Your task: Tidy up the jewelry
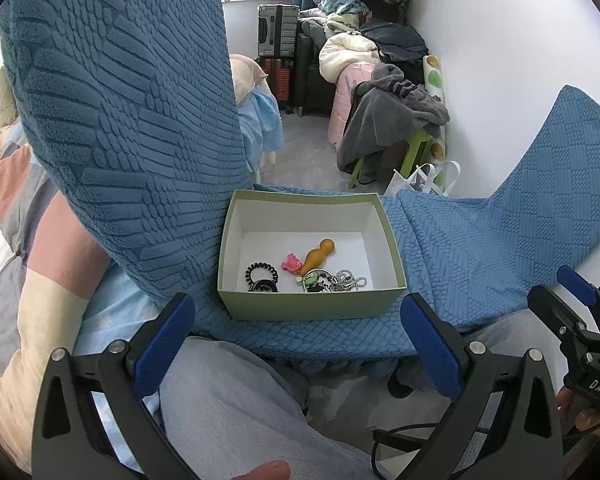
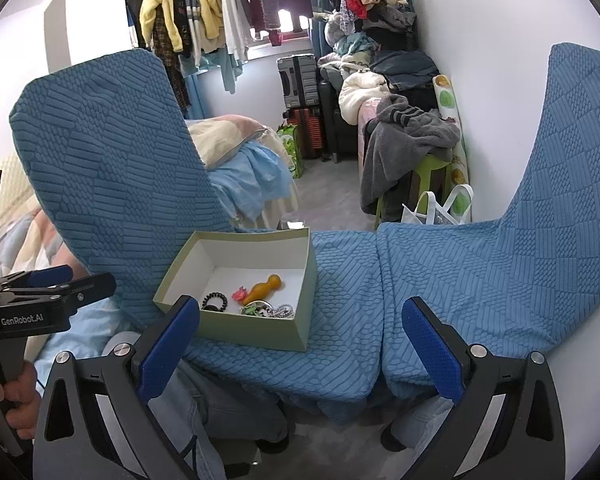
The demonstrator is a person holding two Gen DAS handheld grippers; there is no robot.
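Note:
An open pale green box point(image 1: 308, 304) point(image 2: 260, 334) with a white inside rests on a blue textured chair seat. Inside lie a black coiled hair tie point(image 1: 261, 272) point(image 2: 215, 300), a pink clip point(image 1: 293, 263) point(image 2: 239, 293), an orange gourd-shaped piece point(image 1: 317, 256) point(image 2: 264, 287) and a silver beaded chain point(image 1: 350, 281) point(image 2: 283, 311) tangled with small items. My left gripper point(image 1: 296, 344) is open, held back from the box's front wall, with nothing between its fingers. My right gripper point(image 2: 300, 344) is open and empty too, near the box's front right corner.
Two blue-covered chairs point(image 2: 440, 272) stand side by side, backs point(image 1: 120, 120) rising left and right. A person's grey-trousered knee point(image 1: 228, 400) is below. Beyond are a bed point(image 2: 236, 160), suitcases point(image 2: 300, 80), a green stool point(image 2: 428, 176) under clothes and a white bag point(image 2: 436, 208).

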